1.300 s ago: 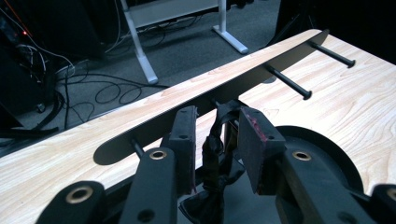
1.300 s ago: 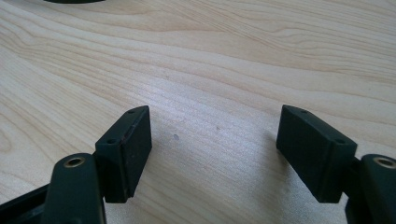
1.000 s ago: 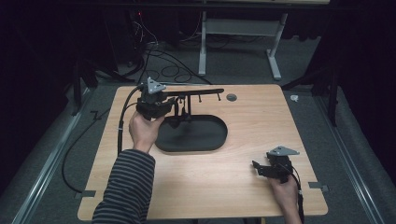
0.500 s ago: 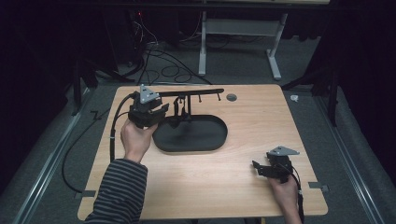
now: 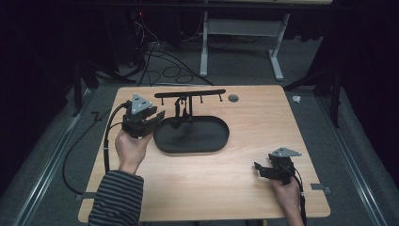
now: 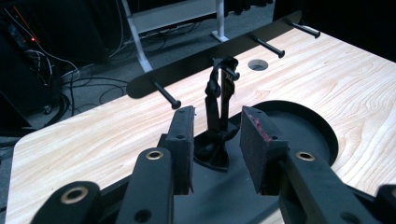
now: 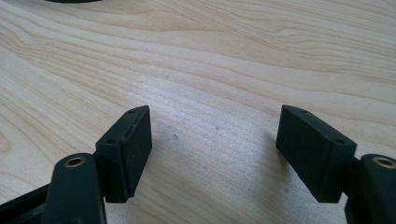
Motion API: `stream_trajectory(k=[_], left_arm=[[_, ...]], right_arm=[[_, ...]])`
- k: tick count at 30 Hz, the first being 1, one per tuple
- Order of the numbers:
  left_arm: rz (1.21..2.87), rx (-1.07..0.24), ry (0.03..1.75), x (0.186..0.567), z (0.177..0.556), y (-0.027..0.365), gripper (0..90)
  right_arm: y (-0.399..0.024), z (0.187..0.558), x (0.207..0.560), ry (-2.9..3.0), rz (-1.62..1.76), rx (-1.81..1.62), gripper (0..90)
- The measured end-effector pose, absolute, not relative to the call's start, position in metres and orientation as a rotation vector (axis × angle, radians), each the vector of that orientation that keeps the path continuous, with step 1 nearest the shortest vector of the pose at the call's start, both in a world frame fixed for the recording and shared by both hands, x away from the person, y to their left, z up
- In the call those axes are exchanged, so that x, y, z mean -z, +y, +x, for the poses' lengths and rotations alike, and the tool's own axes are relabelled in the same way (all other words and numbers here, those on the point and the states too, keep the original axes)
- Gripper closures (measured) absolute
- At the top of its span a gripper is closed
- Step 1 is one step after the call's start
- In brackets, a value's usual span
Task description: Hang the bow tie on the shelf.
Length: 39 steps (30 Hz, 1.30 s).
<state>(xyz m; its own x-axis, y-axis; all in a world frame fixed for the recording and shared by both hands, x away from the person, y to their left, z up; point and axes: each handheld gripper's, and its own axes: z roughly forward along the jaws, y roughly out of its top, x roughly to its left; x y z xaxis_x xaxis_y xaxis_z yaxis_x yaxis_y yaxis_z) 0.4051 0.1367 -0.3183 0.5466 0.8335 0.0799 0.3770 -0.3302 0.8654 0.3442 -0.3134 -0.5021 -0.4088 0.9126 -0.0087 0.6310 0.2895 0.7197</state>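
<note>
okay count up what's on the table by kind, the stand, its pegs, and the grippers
Black stand with oval tray base: 1
Pegs on its crossbar: 4
Left gripper and right gripper: 2
Total: 7

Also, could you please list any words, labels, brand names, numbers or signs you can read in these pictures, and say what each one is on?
There are none to read. The black stand, its oval tray, the wooden table and the left gripper and right gripper carry no lettering. The grey three-cornered plates on the grippers show small holes, no print.
</note>
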Motion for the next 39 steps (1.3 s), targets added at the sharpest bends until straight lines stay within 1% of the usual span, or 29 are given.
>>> stream_trajectory(k=[39], left_arm=[[1.868,-0.656,1.075,0.345,0.374,0.177,65.2]], right_arm=[[-0.313,0.344,0.502,2.143,1.386,-0.903,28.1]])
